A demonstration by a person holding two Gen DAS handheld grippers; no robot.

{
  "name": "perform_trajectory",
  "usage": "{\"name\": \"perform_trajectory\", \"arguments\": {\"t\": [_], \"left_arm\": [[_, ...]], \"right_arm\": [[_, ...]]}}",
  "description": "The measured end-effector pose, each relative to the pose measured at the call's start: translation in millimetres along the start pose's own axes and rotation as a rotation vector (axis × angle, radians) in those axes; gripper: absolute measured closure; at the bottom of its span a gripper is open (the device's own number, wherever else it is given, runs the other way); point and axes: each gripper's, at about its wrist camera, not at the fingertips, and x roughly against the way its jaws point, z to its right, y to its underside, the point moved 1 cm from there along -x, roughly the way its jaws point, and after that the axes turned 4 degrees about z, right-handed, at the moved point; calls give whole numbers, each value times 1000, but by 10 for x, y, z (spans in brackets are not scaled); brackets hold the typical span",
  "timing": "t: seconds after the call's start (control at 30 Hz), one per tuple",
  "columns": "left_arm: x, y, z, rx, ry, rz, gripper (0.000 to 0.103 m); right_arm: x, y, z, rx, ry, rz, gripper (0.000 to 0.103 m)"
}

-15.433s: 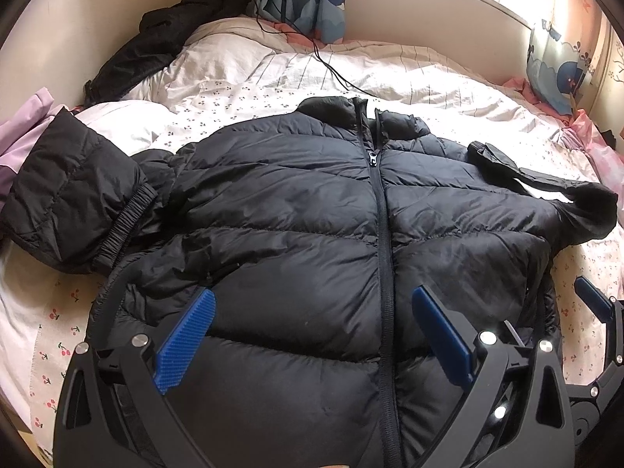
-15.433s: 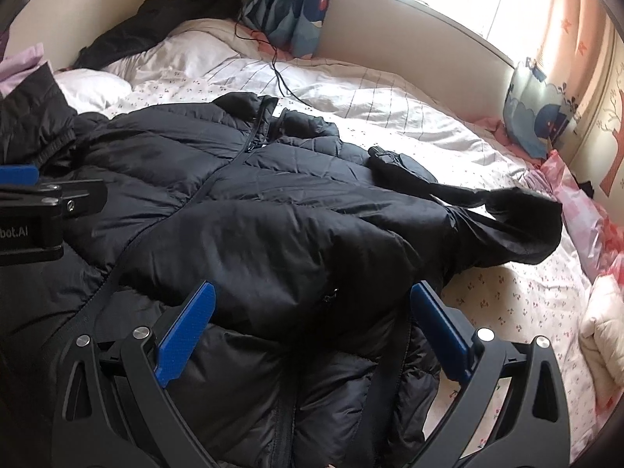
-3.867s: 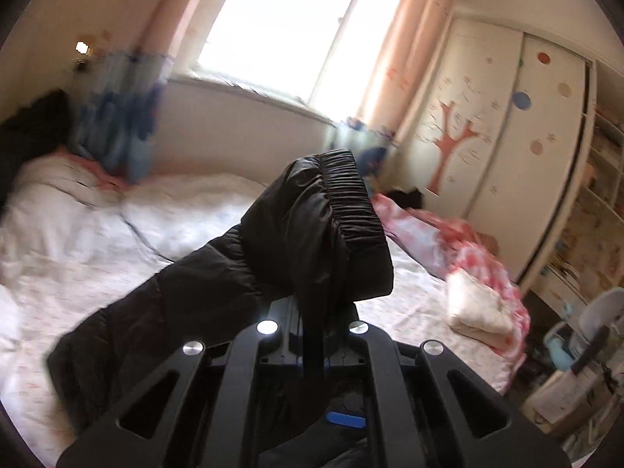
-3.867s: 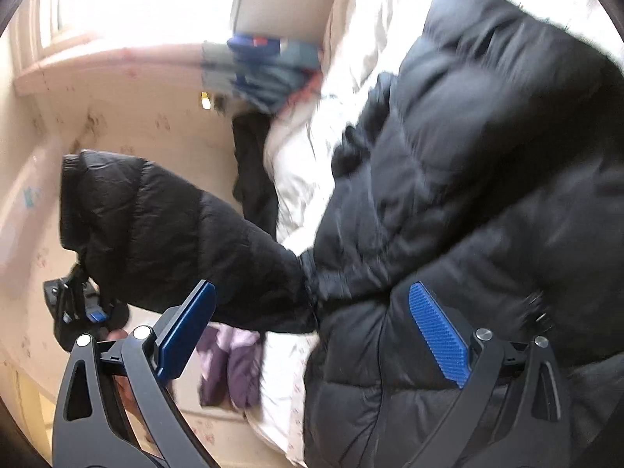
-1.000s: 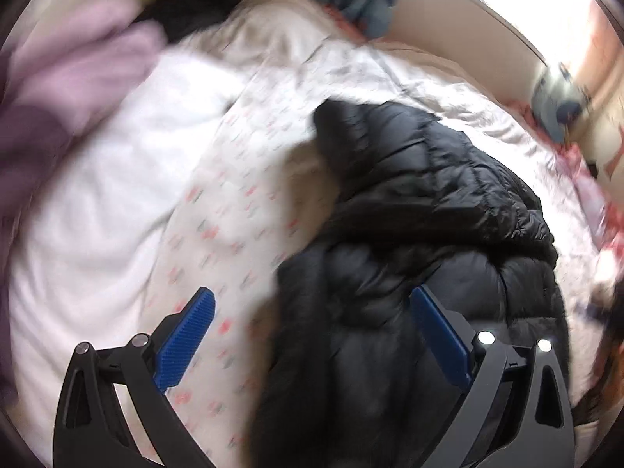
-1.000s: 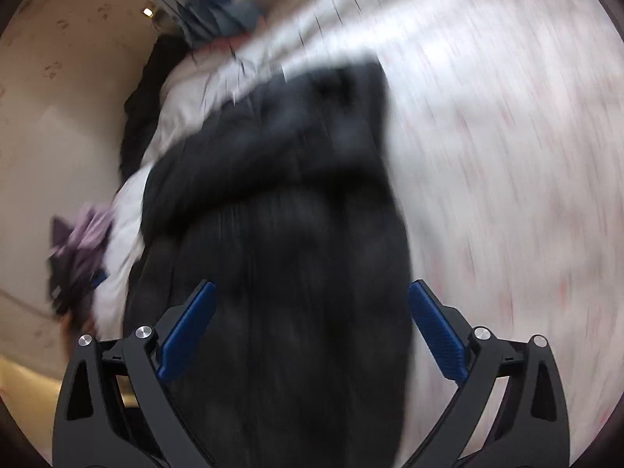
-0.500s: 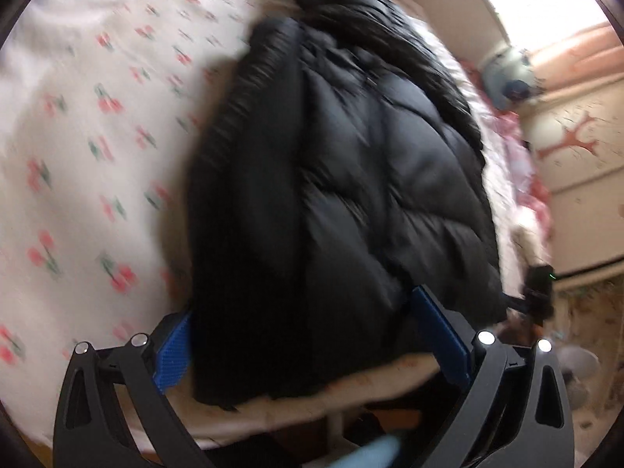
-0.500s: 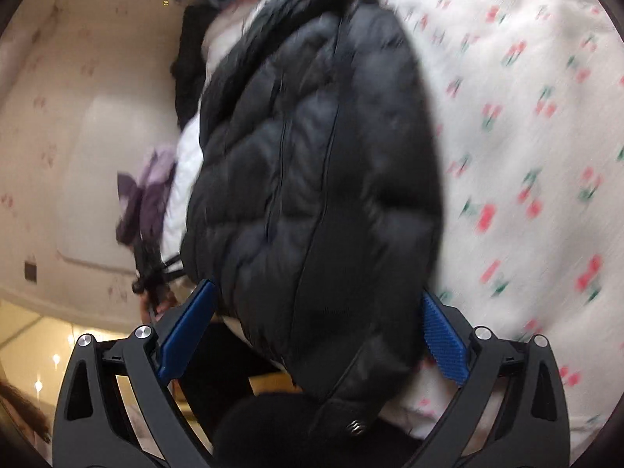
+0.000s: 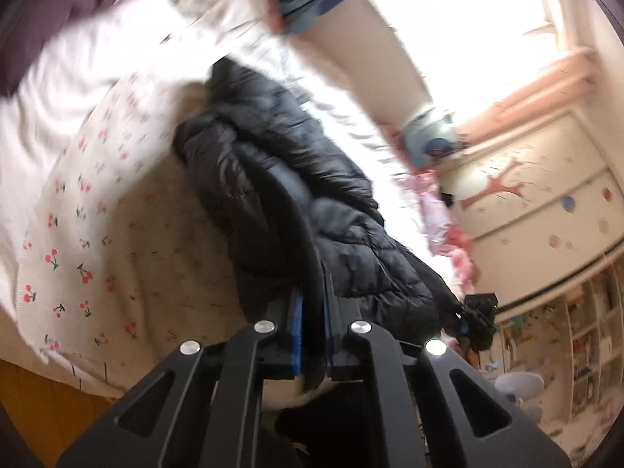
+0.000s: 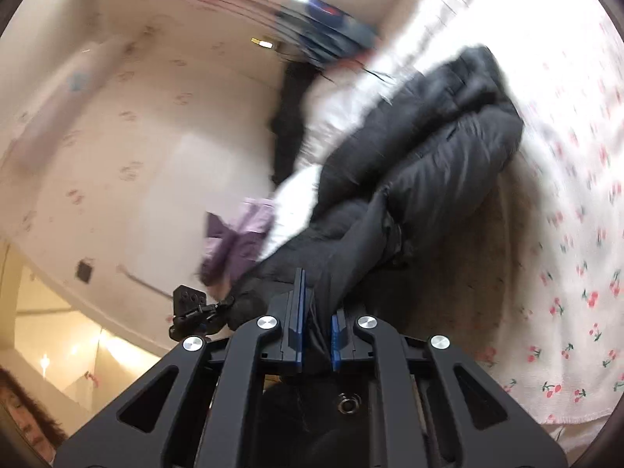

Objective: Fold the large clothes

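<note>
Ahead of both sets of fingers, the black puffer jacket lies as a narrowed bundle on the cherry-print sheet. We judge the hem is gripped at two corners to carry it toward the collar; left gripper and right gripper are clamped on hem fabric.

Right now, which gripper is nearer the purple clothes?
Left. The left gripper clamps the black jacket on its side toward the purple clothes; the right gripper clamps it on the far side.
</note>
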Motion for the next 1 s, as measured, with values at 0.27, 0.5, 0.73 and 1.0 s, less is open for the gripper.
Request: {"name": "perform_trajectory", "arguments": {"t": [0.27,0.5,0.73,1.0], "left_arm": [[46,541,-495,-30,-120,-206,64],[-90,653,-1240,93,-207,-155,24],[-593,800,-1344,158,-31,-216,22],[-712,820,-995,168,-75,-165,81]], "right_arm": [[412,520,622,-68,205,-201,57],[670,683,1237,-244,202,-163,26],[248,836,1494,-314,150,-259,19],[-23,853,1281,-268,49,-147,77]]}}
